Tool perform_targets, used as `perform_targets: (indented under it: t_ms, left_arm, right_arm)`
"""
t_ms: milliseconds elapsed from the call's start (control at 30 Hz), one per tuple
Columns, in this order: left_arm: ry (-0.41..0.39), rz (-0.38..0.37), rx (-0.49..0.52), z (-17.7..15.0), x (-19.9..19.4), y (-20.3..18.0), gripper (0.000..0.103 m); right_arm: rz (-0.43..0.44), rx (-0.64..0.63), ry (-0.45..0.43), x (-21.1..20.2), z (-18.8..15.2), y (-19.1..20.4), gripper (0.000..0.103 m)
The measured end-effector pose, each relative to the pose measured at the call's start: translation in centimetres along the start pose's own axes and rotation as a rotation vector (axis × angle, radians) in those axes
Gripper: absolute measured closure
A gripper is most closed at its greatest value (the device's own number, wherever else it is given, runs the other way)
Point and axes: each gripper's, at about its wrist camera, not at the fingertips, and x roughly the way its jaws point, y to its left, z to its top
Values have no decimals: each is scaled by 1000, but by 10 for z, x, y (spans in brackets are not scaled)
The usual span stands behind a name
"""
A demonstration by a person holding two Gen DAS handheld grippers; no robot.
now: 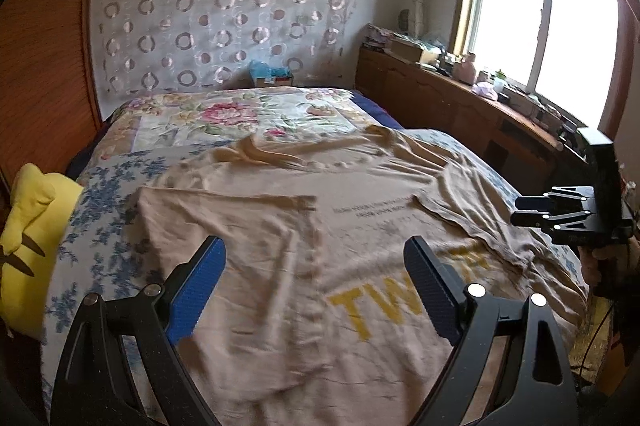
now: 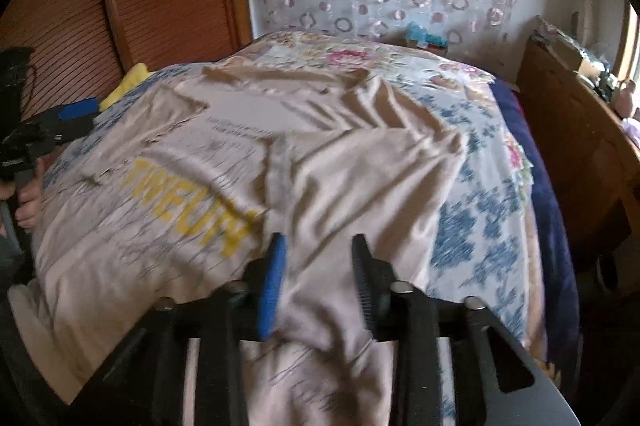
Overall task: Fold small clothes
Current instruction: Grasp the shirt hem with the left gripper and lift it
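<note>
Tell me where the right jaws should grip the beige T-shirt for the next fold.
Grip the beige T-shirt at its near hem, coming in low from the bed's near edge. That edge hangs loose directly beneath the right gripper, whereas the middle lies flat.

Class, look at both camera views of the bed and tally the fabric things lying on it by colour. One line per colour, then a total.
Beige: 1, the T-shirt
Yellow: 1, the soft toy
Blue floral: 1, the sheet
Pink floral: 1, the quilt
Total: 4

yellow "tw…" – partly hidden print – on beige t-shirt [image 1: 280,226]
</note>
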Motion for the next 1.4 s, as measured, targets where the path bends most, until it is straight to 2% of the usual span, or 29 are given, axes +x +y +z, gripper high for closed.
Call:
perform_targets:
  t_ms: [133, 233, 367, 467, 767, 1000, 1400]
  left_arm:
    - [-3, 51, 4, 5, 1, 24, 12]
    - [14, 75, -16, 8, 8, 48, 21]
    - [50, 85, -35, 10, 20, 72, 38]
    - [77, 108, -40, 14, 28, 87, 43]
    - [170, 148, -61, 23, 68, 121, 51]
    - [239, 160, -96, 21, 97, 140, 51]
    - [235, 140, -168, 28, 108, 156, 67]
  right_arm:
    - [-45, 7, 24, 23, 10, -12, 61]
    - [-68, 14, 50, 42, 15, -11, 61]
    - [-71, 18, 65, 58, 20, -6, 61]
    - [-90, 49, 68, 60, 21, -8, 52]
    - [-84, 58, 58, 55, 16, -11, 46]
    - [-73, 55, 58, 56, 16, -14, 43]
    - [-60, 50, 67, 57, 19, -15, 42]
